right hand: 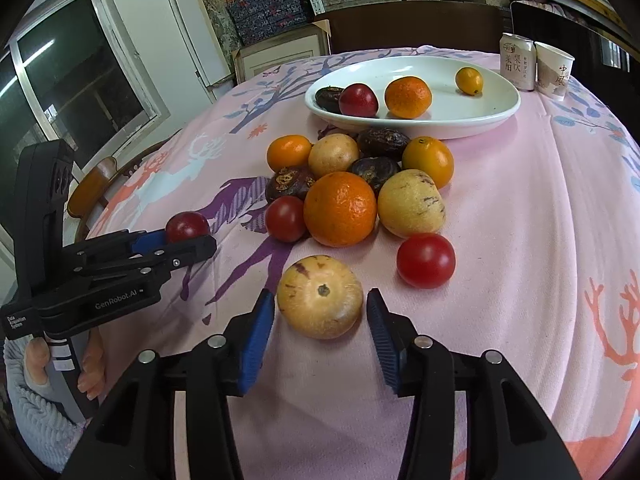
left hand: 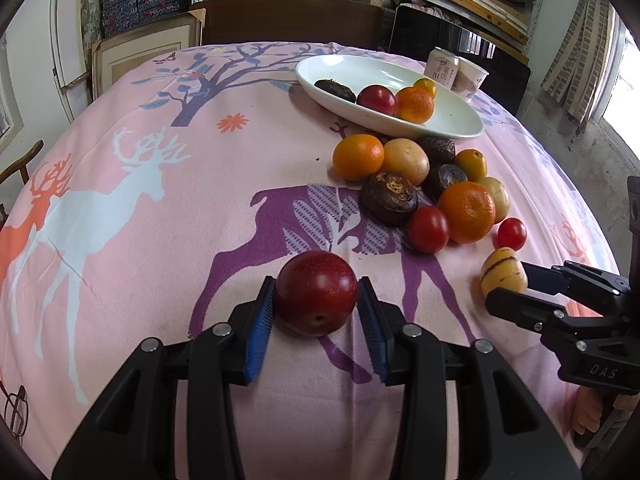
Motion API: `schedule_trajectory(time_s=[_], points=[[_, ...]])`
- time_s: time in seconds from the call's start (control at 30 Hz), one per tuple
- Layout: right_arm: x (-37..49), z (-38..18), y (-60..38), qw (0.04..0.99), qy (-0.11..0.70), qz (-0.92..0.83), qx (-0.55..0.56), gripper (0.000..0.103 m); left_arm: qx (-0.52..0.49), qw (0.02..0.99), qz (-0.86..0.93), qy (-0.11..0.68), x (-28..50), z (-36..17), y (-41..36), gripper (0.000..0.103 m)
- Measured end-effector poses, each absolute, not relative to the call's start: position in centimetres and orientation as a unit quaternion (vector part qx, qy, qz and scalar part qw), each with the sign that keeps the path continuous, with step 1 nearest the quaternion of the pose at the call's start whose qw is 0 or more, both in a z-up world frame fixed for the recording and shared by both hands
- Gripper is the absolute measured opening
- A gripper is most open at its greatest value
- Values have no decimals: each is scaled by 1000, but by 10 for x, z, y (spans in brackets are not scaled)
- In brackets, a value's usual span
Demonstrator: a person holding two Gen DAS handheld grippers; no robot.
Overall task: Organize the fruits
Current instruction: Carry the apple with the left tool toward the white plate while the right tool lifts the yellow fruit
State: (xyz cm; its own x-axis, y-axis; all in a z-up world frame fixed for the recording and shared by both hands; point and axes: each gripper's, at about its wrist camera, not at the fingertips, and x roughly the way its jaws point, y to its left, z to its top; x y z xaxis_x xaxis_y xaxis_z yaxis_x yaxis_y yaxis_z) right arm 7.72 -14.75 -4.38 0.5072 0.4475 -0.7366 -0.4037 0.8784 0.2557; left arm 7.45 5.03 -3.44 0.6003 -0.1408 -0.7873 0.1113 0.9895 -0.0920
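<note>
Plum (left hand: 316, 293) between left tool (left hand: 316, 300) pads; melon (right hand: 320, 297) between right tool (right hand: 321, 308) pads.

Two plums (left hand: 316, 292), two tomatoes (right hand: 426, 260), one plate (right hand: 440, 128)

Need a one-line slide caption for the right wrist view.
Right gripper open around a pale striped melon, fruit pile and white plate beyond.
</note>
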Motion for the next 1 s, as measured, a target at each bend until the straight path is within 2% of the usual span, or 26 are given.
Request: schedule_trajectory(time_s=[0.03,0.07,0.33,0.57,0.83,1.0], points=[[77,-44,-147,868,431,246,25,49,-18,894,-71,441,74,-34,51,40],[78,-44,-148,867,431,249,28,41,-20,894,-72,441,74,-34,51,40],[74,-38,-155,876,413,246,41,41,-34,897,-76,435,73,-32,55,37],[72,-15,-174,905,361,218,59,41,-19,917,-76,391,86,11,46,37],[133,47,-197,928,318,173,89,41,-60,929,-81,356,167,63,32,37],[186,44,-203,932,309,141,124,41,-64,929,-80,357,224,62,11,37]])
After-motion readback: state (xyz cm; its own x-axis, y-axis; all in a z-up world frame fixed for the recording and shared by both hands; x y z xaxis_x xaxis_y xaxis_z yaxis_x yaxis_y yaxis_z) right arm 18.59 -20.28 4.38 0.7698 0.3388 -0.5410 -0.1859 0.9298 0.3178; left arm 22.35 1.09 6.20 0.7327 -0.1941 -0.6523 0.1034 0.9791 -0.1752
